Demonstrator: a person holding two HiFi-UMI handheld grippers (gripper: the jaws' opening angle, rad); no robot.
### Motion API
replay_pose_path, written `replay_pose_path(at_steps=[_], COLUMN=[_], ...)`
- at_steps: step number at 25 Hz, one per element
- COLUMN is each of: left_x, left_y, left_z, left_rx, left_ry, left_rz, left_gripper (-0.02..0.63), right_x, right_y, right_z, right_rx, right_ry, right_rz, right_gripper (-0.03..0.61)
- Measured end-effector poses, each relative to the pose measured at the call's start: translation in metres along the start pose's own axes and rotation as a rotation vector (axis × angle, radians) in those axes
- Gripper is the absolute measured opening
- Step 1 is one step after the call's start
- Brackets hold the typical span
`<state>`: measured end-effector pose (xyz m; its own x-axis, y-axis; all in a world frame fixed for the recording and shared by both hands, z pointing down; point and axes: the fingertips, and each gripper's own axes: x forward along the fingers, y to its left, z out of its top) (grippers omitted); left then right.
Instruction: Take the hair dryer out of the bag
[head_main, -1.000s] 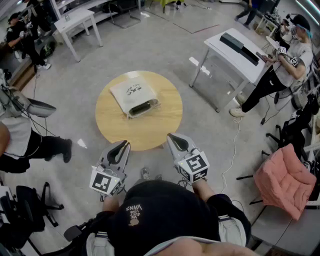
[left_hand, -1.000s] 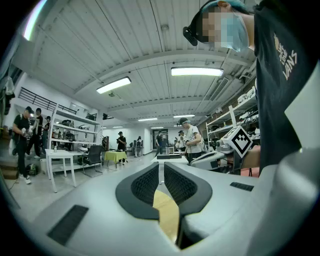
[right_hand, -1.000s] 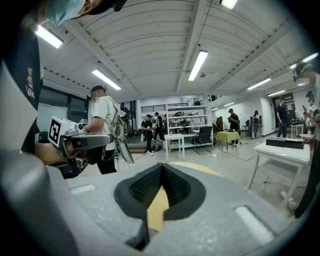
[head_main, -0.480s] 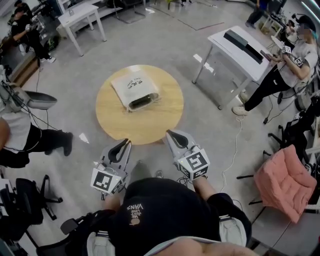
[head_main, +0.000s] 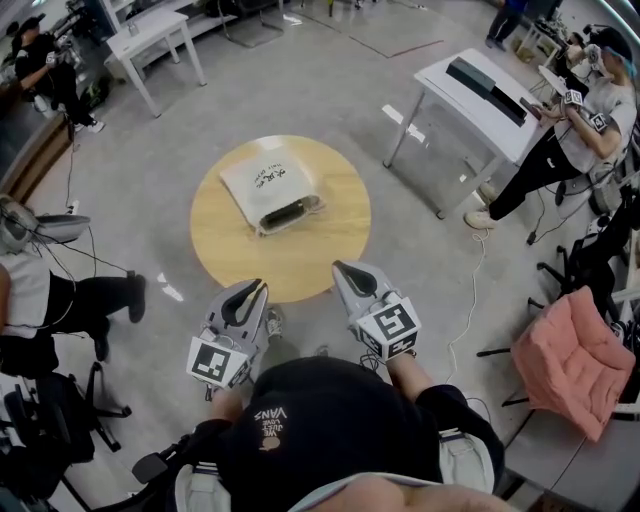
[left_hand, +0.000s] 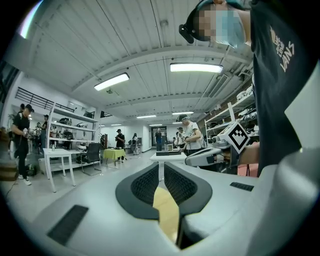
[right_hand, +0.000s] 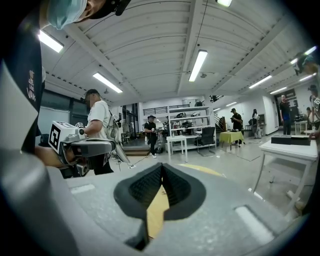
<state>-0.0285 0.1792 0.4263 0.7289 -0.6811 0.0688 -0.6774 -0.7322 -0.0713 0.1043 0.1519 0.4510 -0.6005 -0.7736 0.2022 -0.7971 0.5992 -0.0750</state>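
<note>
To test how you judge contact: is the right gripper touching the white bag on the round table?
Apart. The head view shows bare tabletop between the right gripper and the bag.

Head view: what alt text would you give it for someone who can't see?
Seen from above, a white bag lies on a round wooden table, a dark hair dryer showing in its mouth. The left gripper and right gripper point at the table's near edge, both empty.
</note>
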Motion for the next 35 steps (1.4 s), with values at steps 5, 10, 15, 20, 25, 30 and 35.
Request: replay_pose_path(at_steps=[5,10,15,20,25,30,35], left_x=[0.012,0.029,0.049,0.066,0.074,0.079,0.079], left_y=[0.039,0.075,0.104,0.128,0.152,0.175,0.198], left_z=[-0.003,-0.010,-0.019,-0.024,-0.032,-0.039,-0.051], left_rx=[-0.044,-0.042,-0.049,-0.059,-0.064,-0.055,-0.073], left_ry=[-0.017,-0.009,0.005,0.001,0.009,0.011,0.025], left_rz=[-0.043,-0.100,-0.153,-0.223,-0.281,-0.317,-0.317], left_gripper=[0.044,0.044,0.044,0.044,0.044,0.044,0.044], right_x=[0.032,0.062,0.089,0.112,0.131,0.148,0.161], right_y=[-0.005,-0.012,-0.020,-0.026,-0.028,-0.026,-0.022], right_z=[0.007,0.014,0.016,0.018,0.018,0.021,0.017], right_rx=[0.023,0.033,0.046,0.057,0.075,0.090,0.106], right_ry=[-0.002,-0.011,-0.004,0.005,0.007,0.002,0.007], right_rz=[-0.028,-0.072,-0.115,-0.166,-0.219,-0.269,-0.302], right_gripper=[-0.002,-0.002,-0.002,-0.002,-0.002,-0.002,-0.002])
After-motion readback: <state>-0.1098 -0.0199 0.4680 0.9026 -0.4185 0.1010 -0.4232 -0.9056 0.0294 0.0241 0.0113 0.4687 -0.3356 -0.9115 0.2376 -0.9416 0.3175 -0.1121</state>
